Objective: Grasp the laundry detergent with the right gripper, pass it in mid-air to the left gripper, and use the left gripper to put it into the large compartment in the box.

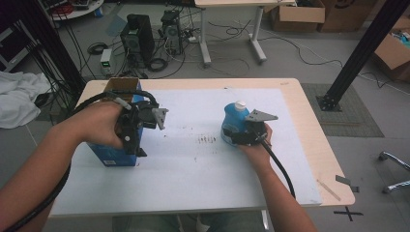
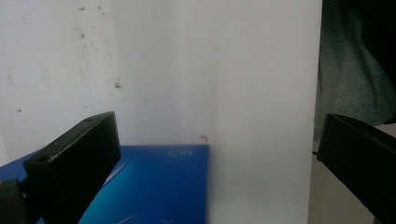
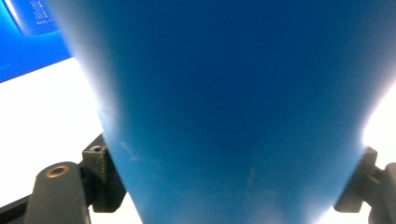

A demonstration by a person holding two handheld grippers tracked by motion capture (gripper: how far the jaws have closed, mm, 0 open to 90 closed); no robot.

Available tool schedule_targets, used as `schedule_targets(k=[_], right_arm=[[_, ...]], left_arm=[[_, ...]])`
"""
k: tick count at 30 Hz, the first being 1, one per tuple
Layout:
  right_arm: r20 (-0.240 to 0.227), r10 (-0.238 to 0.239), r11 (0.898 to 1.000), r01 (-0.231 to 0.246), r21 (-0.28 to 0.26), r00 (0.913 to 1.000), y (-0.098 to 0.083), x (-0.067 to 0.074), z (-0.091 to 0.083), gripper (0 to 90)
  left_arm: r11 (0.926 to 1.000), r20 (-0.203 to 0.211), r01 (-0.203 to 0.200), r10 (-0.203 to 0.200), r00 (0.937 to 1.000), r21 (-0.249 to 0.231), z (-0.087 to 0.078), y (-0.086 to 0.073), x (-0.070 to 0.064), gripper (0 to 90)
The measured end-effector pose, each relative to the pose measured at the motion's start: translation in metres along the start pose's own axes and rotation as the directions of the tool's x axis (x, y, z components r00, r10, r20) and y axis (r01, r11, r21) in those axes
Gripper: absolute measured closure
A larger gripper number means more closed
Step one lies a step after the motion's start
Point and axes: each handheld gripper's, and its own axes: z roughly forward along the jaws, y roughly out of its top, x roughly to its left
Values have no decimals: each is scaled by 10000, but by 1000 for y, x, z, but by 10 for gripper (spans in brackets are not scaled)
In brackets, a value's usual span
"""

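Forearms enter from the bottom of the high view, each hand carrying tongs. Lower centre-right, the right tongs (image 1: 240,131) clamp the base of a blue bottle (image 1: 233,121) with a white cap, standing upright on the white sheet (image 1: 203,164) that covers the bench (image 1: 314,140); in the right gripper view the jaws press both sides of the bottle (image 3: 233,107). Centre-left, the left tongs (image 1: 133,140) hang over a blue box (image 1: 109,153) near the sheet's left edge. In the left gripper view their jaws stand wide apart with nothing between them, the box (image 2: 159,186) lying below. Beyond the bench, upper left, computer towers (image 1: 138,36) and cables sit on the floor; cardboard boxes (image 1: 297,14) fill the upper right.
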Motion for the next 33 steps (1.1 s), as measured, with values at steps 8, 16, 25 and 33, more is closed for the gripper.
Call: schedule_targets(k=[8, 16, 25, 33], right_arm=[[-21, 91, 9999, -90, 116, 10000, -1, -1, -1, 273], [45, 44, 9999, -44, 92, 10000, -1, 0, -1, 314], [62, 62, 9999, -63, 117, 10000, -2, 0, 0, 379], [109, -95, 9999, 94, 81, 9999, -3, 2, 0, 422]], left_arm=[[10000, 93, 11, -11, 10000, -10, 4, -1, 1, 1], [10000, 67, 17, -17, 10000, -7, 7, 0, 3, 1], [10000, 59, -10, 10, 10000, 2, 9, 1, 4, 1], [10000, 121, 23, -24, 9999, 28, 12, 0, 4, 0]])
